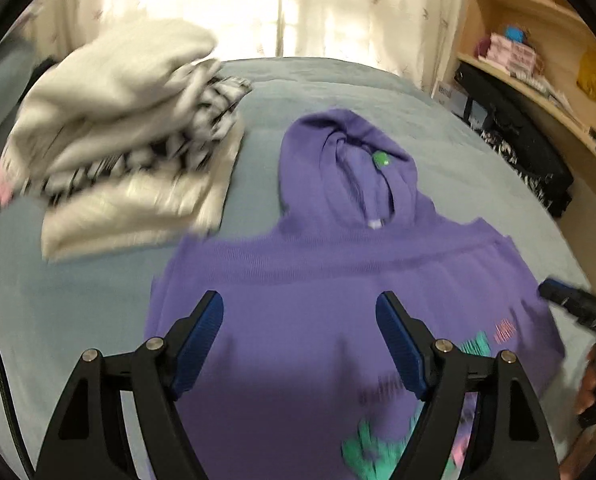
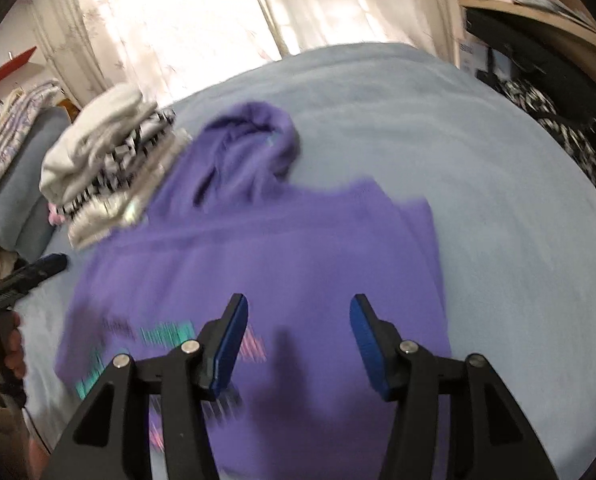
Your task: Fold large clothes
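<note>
Now | hoodie (image 1: 338, 280) flat | hood (image 1: 350, 168) pointing away | both claws parted

we cannot read the print on the purple hoodie (image 1: 338, 288): it is smeared by blur, and the bottom edge cuts off the hem. the stack of folded clothes (image 1: 129, 140) is blurred too, its layers hard to separate. shelf items (image 1: 514, 54) are too small to identify.

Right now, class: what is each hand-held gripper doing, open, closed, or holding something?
Left hand-held gripper: open, holding nothing, above the purple hoodie.
Right hand-held gripper: open, holding nothing, above the same hoodie.
</note>
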`<control>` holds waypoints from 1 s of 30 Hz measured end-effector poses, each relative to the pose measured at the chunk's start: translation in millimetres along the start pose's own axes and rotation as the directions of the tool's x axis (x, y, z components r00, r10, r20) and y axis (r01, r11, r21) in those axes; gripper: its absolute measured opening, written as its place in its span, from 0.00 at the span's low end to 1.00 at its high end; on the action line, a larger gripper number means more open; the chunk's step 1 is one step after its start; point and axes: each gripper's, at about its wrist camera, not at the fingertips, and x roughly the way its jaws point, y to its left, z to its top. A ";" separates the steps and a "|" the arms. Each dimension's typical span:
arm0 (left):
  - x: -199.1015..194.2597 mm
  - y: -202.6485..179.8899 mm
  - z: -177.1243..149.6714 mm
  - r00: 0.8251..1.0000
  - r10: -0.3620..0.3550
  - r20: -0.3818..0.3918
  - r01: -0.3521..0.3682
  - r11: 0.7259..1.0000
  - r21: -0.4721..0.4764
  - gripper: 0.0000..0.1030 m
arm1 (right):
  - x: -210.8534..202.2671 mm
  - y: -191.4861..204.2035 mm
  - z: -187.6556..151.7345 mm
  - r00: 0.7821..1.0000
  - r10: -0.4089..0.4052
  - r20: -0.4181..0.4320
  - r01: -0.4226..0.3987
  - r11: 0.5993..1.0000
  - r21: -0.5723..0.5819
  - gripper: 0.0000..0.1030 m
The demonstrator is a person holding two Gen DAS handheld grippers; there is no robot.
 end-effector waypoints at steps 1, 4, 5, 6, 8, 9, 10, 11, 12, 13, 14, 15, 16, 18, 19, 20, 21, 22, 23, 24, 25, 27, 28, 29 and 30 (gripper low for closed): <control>15.1 -4.3 16.8 1.000 0.009 -0.010 -0.009 1.000 0.023 0.75 | 3.8 3.1 13.7 1.000 0.020 0.011 -0.020 1.000 -0.004 0.52; 50.6 -10.2 51.2 0.999 0.022 -0.042 -0.020 0.998 0.053 0.75 | 21.3 11.7 52.4 0.999 0.034 0.041 -0.033 0.999 -0.023 0.52; 65.1 -11.0 64.0 0.998 0.029 -0.052 -0.026 0.998 0.059 0.75 | 29.0 14.6 66.0 0.998 0.036 0.049 -0.035 0.999 -0.027 0.52; 76.1 -11.0 73.0 0.998 0.038 -0.058 -0.034 0.998 0.061 0.75 | 38.9 16.4 80.0 0.998 0.042 0.049 -0.041 0.999 -0.022 0.52; 103.9 -9.3 92.5 0.996 0.051 -0.079 -0.046 0.997 0.064 0.75 | 57.7 17.7 101.6 0.998 0.055 0.038 -0.055 0.998 0.002 0.52; 114.6 -8.0 98.3 0.994 0.054 -0.090 -0.048 0.997 0.061 0.75 | 71.4 16.9 114.7 0.998 0.059 0.028 -0.060 0.998 0.019 0.52; 131.2 -4.9 104.5 0.992 0.057 -0.112 -0.052 0.997 0.048 0.75 | 82.4 15.8 123.8 0.998 0.064 0.018 -0.065 0.997 0.037 0.51; 142.8 -2.6 108.7 0.990 0.056 -0.129 -0.052 0.998 0.035 0.75 | 91.0 14.4 130.0 0.998 0.069 0.011 -0.070 0.996 0.054 0.51; 153.7 0.8 112.6 0.988 0.055 -0.146 -0.052 0.998 0.019 0.75 | 102.1 12.9 137.4 0.997 0.075 0.000 -0.075 0.994 0.073 0.51; 165.0 4.1 115.1 0.985 0.056 -0.164 -0.057 0.998 0.001 0.75 | 114.0 10.0 144.6 0.996 0.086 -0.013 -0.085 0.992 0.098 0.51; 175.9 8.0 117.5 0.982 0.060 -0.177 -0.063 0.998 -0.011 0.75 | 122.2 6.9 148.2 0.995 0.094 -0.021 -0.091 0.989 0.119 0.51; 185.5 10.4 120.6 0.979 0.067 -0.190 -0.071 0.997 -0.014 0.75 | 128.0 4.8 151.1 0.995 0.100 -0.029 -0.095 0.987 0.127 0.51; 193.2 12.6 123.2 0.978 0.073 -0.198 -0.078 0.997 -0.018 0.75 | 135.3 4.6 153.5 0.994 0.105 -0.039 -0.099 0.987 0.130 0.51; 202.6 15.8 128.1 0.976 0.072 -0.207 -0.080 0.996 -0.032 0.75 | 148.8 6.5 159.4 0.993 0.101 -0.055 -0.093 0.988 0.125 0.51; 206.7 17.4 131.2 0.976 0.062 -0.209 -0.074 0.996 -0.046 0.75 | 156.6 7.7 163.3 0.993 0.099 -0.066 -0.091 0.988 0.122 0.51; 210.5 18.7 134.2 0.976 0.047 -0.211 -0.061 0.996 -0.060 0.75 | 164.2 8.6 166.6 0.992 0.095 -0.078 -0.085 0.989 0.121 0.51; 213.5 18.9 136.5 0.977 0.044 -0.210 -0.059 0.996 -0.067 0.75 | 170.5 8.5 169.5 0.992 0.092 -0.089 -0.080 0.989 0.125 0.51; 217.1 16.8 137.9 0.977 0.045 -0.210 -0.060 0.996 -0.066 0.75 | 177.3 7.7 173.5 0.991 0.091 -0.099 -0.078 0.988 0.131 0.51; 220.8 14.9 138.9 0.976 0.043 -0.214 -0.058 0.996 -0.062 0.75 | 184.5 7.6 177.5 0.990 0.089 -0.108 -0.074 0.988 0.135 0.51; 225.8 12.3 139.1 0.974 0.037 -0.224 -0.050 0.997 -0.052 0.74 | 191.6 7.4 181.3 0.990 0.082 -0.115 -0.065 0.988 0.140 0.51; 230.6 9.3 139.7 0.971 0.025 -0.238 -0.038 0.998 -0.048 0.69 | 198.2 6.9 184.6 0.990 0.078 -0.120 -0.061 0.988 0.144 0.50; 241.1 5.0 136.0 0.962 0.011 -0.271 -0.024 0.999 -0.043 0.60 | 210.6 4.9 190.0 0.989 0.059 -0.134 -0.039 0.988 0.149 0.48; 243.8 3.4 135.6 0.962 0.014 -0.273 -0.027 0.999 -0.043 0.57 | 218.1 4.0 192.3 0.988 0.051 -0.147 -0.029 0.988 0.150 0.44; 245.7 2.9 135.3 0.963 0.018 -0.271 -0.031 0.999 -0.043 0.56 | 223.7 3.5 193.8 0.987 0.045 -0.156 -0.021 0.988 0.151 0.43; 246.9 2.8 135.3 0.964 0.018 -0.265 -0.032 0.998 -0.047 0.53 | 229.6 2.6 194.9 0.985 0.037 -0.166 -0.011 0.988 0.153 0.41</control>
